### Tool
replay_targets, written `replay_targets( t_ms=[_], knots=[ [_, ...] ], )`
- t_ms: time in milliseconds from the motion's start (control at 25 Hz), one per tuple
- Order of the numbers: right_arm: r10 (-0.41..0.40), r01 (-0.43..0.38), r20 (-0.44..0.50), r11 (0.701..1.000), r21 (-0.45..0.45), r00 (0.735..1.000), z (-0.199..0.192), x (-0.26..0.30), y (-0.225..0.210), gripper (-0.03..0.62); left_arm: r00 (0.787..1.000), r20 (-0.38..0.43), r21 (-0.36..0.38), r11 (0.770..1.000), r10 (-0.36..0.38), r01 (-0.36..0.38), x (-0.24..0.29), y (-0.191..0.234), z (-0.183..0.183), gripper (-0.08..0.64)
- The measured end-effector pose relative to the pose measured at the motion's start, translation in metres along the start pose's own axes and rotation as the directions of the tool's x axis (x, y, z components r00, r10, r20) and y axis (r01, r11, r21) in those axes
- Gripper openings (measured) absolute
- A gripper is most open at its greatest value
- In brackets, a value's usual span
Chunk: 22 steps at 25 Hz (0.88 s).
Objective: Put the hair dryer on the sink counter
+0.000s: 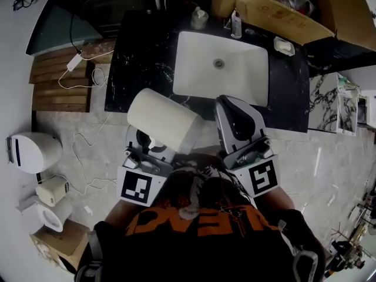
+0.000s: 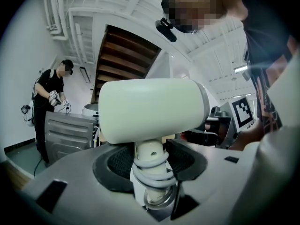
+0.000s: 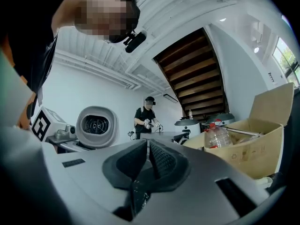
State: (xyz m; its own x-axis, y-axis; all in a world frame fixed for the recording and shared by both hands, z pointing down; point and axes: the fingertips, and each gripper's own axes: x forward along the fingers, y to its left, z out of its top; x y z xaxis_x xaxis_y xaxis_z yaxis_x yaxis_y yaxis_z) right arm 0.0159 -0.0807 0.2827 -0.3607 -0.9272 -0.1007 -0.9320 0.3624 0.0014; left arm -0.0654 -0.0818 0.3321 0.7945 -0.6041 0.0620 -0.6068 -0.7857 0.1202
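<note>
A cream hair dryer (image 1: 161, 122) is held in front of the black sink counter (image 1: 141, 57), at its near edge and left of the white basin (image 1: 220, 69). My left gripper (image 1: 151, 145) is shut on the dryer's handle. In the left gripper view the handle (image 2: 151, 156), wound with grey cord, stands between the pads (image 2: 123, 161), with the barrel (image 2: 150, 109) lying crosswise above. My right gripper (image 1: 232, 107) hovers beside it, over the counter's near edge, shut and empty; its pads (image 3: 161, 161) meet. The dryer's round rear grille (image 3: 96, 125) shows at the left of the right gripper view.
A cardboard box (image 1: 264, 7), a bottle (image 1: 236, 25), a cup (image 1: 200, 18) and a soap dish (image 1: 284, 46) sit along the counter's back. A wooden mat (image 1: 61, 81) and white cable lie on the floor at left. Another person (image 3: 145, 118) stands far off.
</note>
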Motion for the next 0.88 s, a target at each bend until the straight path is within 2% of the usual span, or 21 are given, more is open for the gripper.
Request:
replay_targets(
  t_ms=[360,600,880],
  knots=[
    [-0.031,0.031,-0.038,1.000,-0.004,0.999,-0.011,0.048,-0.010,0.032,0.999,-0.021,-0.019,0.999,0.025,-0.026,0.014,0.064,0.001,0.224],
    [-0.025,0.026,-0.047,1.000,0.010,0.999,-0.013,0.063,-0.019,0.034,0.998,-0.022,-0.024,0.998,0.050,-0.051,0.022,0.082,0.006,0.224],
    [-0.029,0.031,-0.058,0.998,0.048,0.998,-0.034,0.060,-0.047,0.035,0.990,-0.075,0.012,0.993,0.115,-0.115,0.035,0.102,-0.015,0.224]
  ],
)
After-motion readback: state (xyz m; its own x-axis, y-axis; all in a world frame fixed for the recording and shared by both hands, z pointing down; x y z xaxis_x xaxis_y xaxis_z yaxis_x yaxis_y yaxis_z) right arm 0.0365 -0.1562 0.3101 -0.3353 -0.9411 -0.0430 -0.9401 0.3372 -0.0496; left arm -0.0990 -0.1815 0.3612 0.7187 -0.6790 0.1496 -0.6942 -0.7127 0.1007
